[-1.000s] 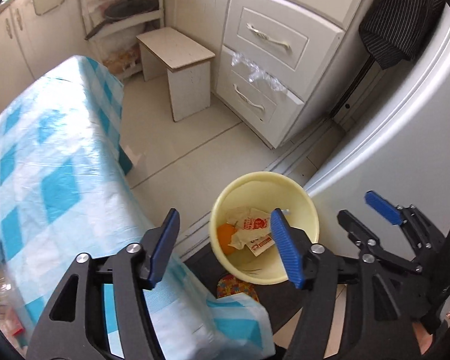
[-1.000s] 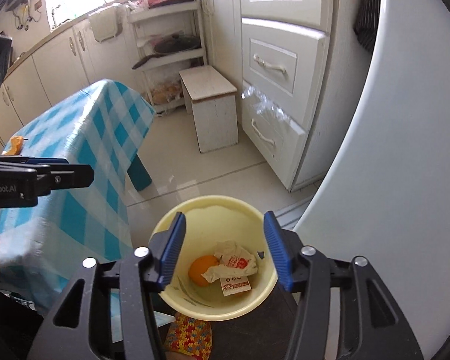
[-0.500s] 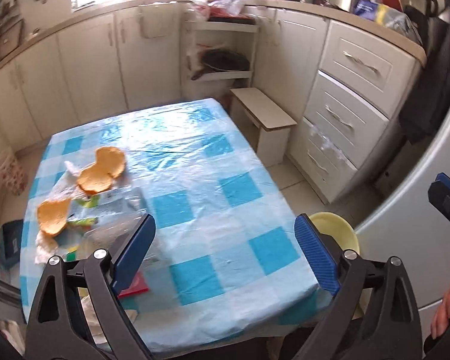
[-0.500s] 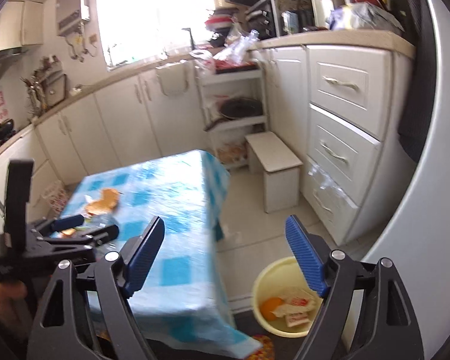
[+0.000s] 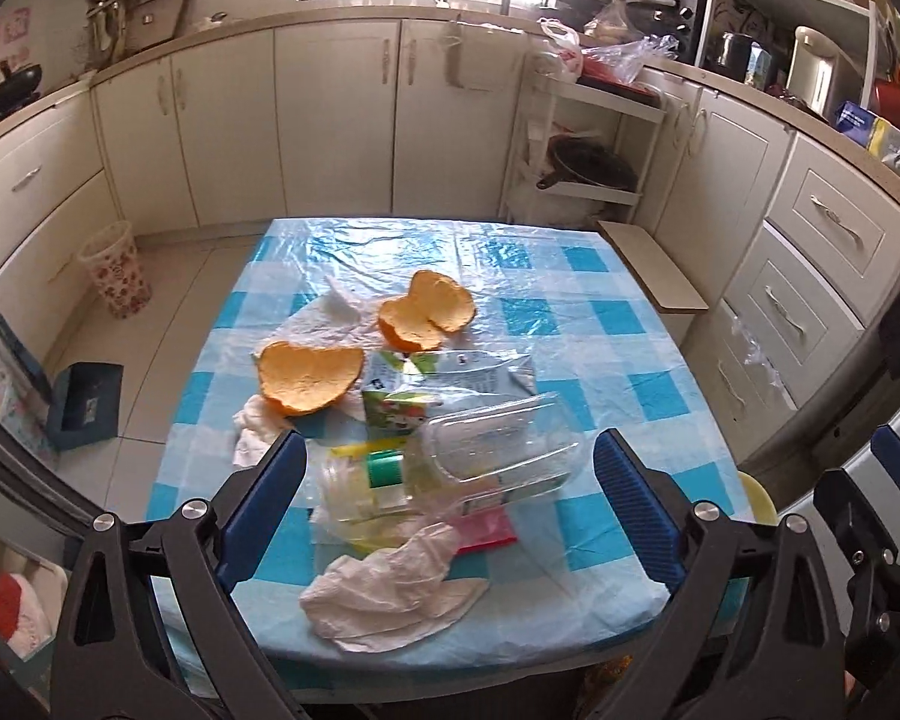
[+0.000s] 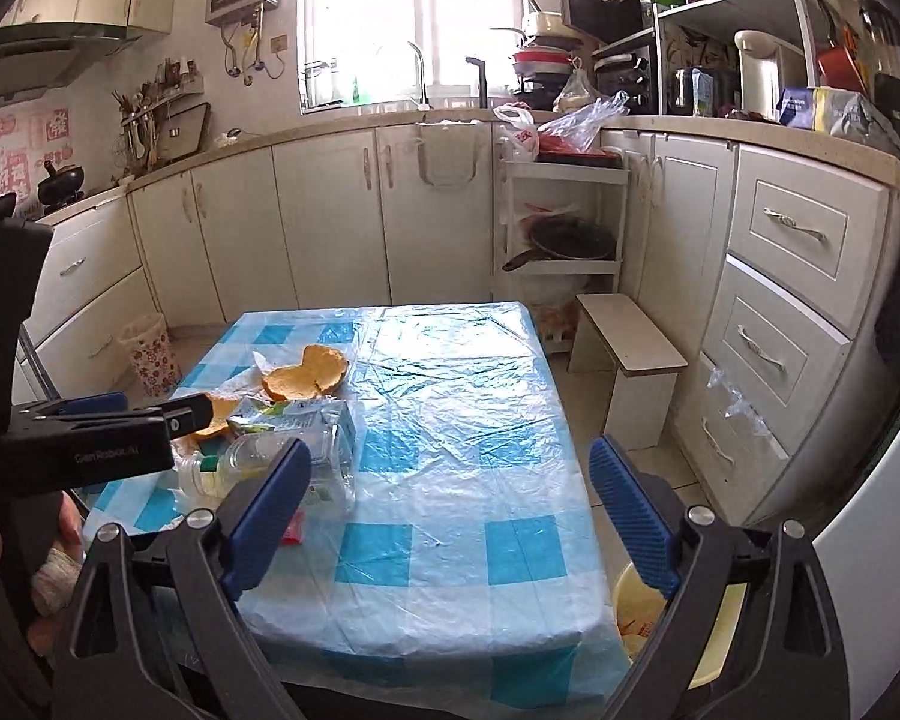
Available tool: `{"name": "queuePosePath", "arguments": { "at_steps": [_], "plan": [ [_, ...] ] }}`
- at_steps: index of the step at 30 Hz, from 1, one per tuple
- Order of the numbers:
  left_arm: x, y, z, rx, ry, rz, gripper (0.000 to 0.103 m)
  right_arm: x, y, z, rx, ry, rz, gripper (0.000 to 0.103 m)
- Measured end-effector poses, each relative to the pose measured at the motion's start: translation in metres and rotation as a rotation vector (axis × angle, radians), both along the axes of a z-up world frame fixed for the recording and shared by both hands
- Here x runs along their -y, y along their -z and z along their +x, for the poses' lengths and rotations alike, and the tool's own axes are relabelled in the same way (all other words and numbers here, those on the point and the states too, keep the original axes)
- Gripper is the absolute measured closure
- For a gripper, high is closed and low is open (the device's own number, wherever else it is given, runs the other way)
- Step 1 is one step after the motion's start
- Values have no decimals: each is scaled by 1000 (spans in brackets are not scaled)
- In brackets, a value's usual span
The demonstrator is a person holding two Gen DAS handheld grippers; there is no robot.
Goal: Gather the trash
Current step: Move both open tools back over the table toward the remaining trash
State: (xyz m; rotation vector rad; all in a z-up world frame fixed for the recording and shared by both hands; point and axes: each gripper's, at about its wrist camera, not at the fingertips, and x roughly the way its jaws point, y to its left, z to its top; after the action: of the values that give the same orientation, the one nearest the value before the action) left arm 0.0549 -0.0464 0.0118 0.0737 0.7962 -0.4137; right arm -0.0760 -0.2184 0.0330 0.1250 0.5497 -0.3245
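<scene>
The yellow bin is mostly hidden behind the bench edge and the right tongs. In the left view only a sliver of it shows. The pink wrapper lies half covered by the crumpled tissue and the clear plastic box.

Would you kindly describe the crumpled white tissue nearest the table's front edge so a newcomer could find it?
Start at the blue-checked table and find the trash pile on it. The tissue lies at the pile's near end, just below the clear plastic bottle. Unlike the orange peels behind, it is white, soft and wrinkled.
</scene>
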Motion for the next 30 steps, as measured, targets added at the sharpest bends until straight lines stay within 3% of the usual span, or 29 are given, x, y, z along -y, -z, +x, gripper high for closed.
{"name": "queuePosePath", "arguments": {
  "at_steps": [11, 30],
  "plan": [
    [-35, 12, 11, -20, -64, 30, 10, -16, 12, 15, -54, -9, -66, 11],
    [-22, 24, -1, 11, 32, 161, 10, -19, 17, 20, -89, 6, -94, 10]
  ]
}}
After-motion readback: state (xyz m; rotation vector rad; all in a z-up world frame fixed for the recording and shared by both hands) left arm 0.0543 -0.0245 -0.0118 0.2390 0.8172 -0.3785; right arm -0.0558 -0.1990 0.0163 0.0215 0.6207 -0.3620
